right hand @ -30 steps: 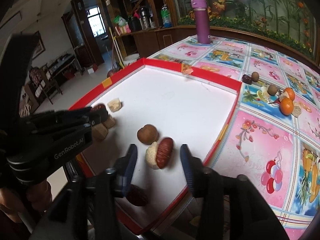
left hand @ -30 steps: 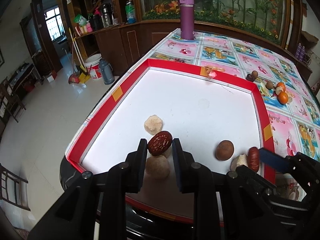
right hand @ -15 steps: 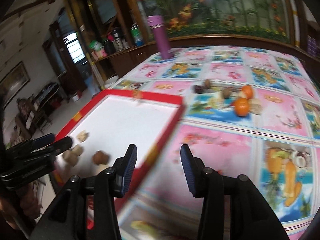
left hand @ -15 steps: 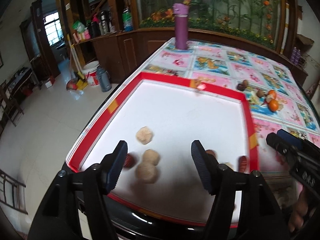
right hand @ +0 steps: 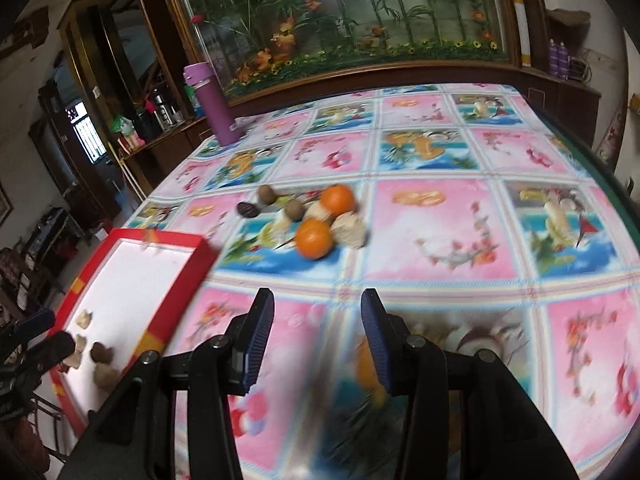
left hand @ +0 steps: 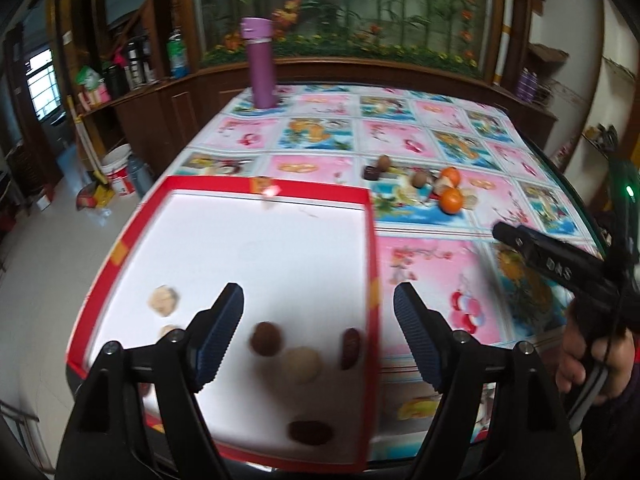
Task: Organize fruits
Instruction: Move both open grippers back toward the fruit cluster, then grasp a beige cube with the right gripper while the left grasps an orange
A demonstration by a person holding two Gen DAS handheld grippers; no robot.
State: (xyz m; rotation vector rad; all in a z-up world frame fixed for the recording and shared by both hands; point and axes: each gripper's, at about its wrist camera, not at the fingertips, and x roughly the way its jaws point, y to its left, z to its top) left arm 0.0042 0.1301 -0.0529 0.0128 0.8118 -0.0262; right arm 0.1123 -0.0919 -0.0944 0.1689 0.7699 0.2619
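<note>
Left black two-finger gripper [left hand: 318,312]: jaws just opening, wide, holding nothing, we see blurred brown and tan fruits [left hand: 266,338] in red-rimmed white tray [left hand: 370,240] below. Right black two-finger gripper [right hand: 316,340] half open, empty; remaining round orange fruits [right hand: 315,239] lie loose on tablecloth beyond.

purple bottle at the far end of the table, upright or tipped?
Upright. The purple bottle stands on its base on the patterned tablecloth, lid at the top, in both wrist views.

Tall purple cylindrical flask [left hand: 260,63] upright at the far table edge, glossy fruit-print pink and blue tablecloth [right hand: 436,232], white plastic bucket [left hand: 119,168] on the floor
</note>
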